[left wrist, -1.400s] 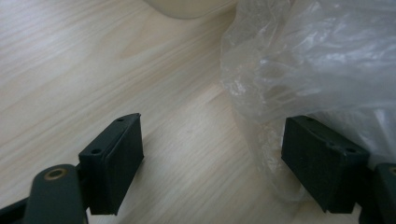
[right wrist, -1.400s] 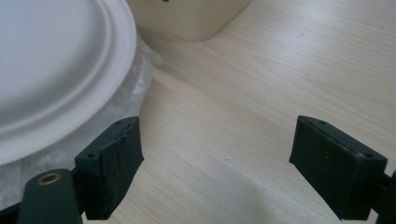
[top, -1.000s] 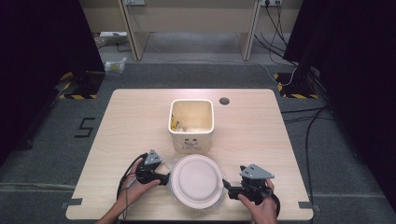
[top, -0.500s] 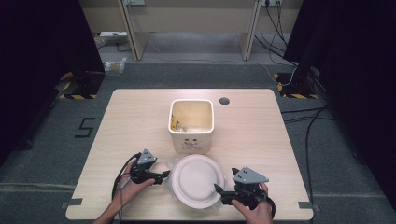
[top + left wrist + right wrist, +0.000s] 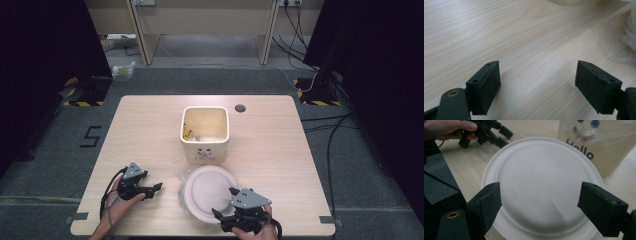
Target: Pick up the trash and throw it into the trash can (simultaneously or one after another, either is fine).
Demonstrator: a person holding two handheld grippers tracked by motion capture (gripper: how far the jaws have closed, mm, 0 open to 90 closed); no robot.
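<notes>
From above, the person sits at the near edge of the wooden table (image 5: 280,145) with a gripper in each hand. A white paper plate (image 5: 207,189) lies flat just in front of a cream square bin (image 5: 205,131) lined with a clear bag and holding some scraps. The right gripper (image 5: 223,216) hovers at the plate's near edge, pointing across it; the left gripper (image 5: 154,189) sits to the plate's left, close to its rim but apart from it. I judge this to be the approach to picking up the plate, nothing being gripped yet. The next move, I'd guess, calls for the right gripper to drop lower and slide one jaw under the rim, since the plate lies flat on the wood.

Through the left gripper view, the left gripper (image 5: 537,82) has its jaws spread wide over bare table (image 5: 499,30), empty, with a bit of crinkled clear plastic (image 5: 630,32) at the far right edge.

Through the right gripper view, the right gripper (image 5: 539,205) is also wide open, its jaws framing the plate (image 5: 541,182) without touching it as far as I can tell. Beyond stands the bin (image 5: 604,142), printed with "Hello", and the other hand (image 5: 446,130) with its gripper near the rim.
</notes>
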